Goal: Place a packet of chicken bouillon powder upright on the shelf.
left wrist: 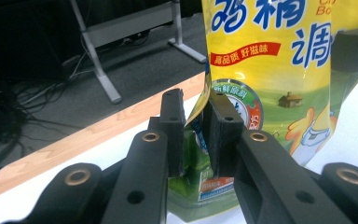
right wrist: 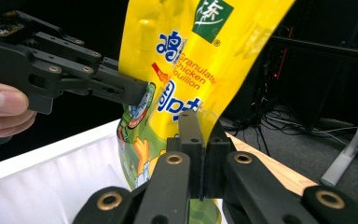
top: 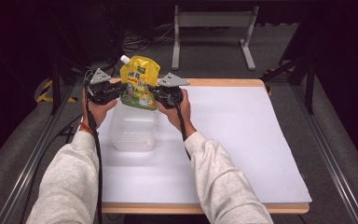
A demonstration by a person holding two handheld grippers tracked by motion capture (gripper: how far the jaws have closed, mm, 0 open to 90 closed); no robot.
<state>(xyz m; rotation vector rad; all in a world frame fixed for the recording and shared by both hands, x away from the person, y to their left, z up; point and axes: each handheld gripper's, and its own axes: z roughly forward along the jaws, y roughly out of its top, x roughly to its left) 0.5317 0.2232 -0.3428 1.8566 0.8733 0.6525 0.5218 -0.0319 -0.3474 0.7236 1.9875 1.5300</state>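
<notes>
A yellow stand-up pouch (top: pixel 140 81) of chicken bouillon, with a white spout cap at its top left corner, hangs upright over a clear plastic tub (top: pixel 133 130). My left gripper (top: pixel 120 91) is shut on the pouch's left edge. In the left gripper view the pouch (left wrist: pixel 270 70) has its thin side seam between my jaws (left wrist: pixel 196 100). My right gripper (top: pixel 154 95) is shut on the pouch's right edge; in the right gripper view its jaws (right wrist: pixel 203 126) pinch the pouch (right wrist: pixel 200 56) tight. Farther off there, the left gripper (right wrist: pixel 135 91) clamps the opposite edge above the tub (right wrist: pixel 51 182).
A white sheet (top: pixel 233 140) covers the wooden table (top: pixel 223 82), with bare room to the right of the tub. A grey metal stand (top: pixel 212 21) and loose cables (top: pixel 140 42) are on the floor beyond the far edge. Dark rails run along both sides of the table.
</notes>
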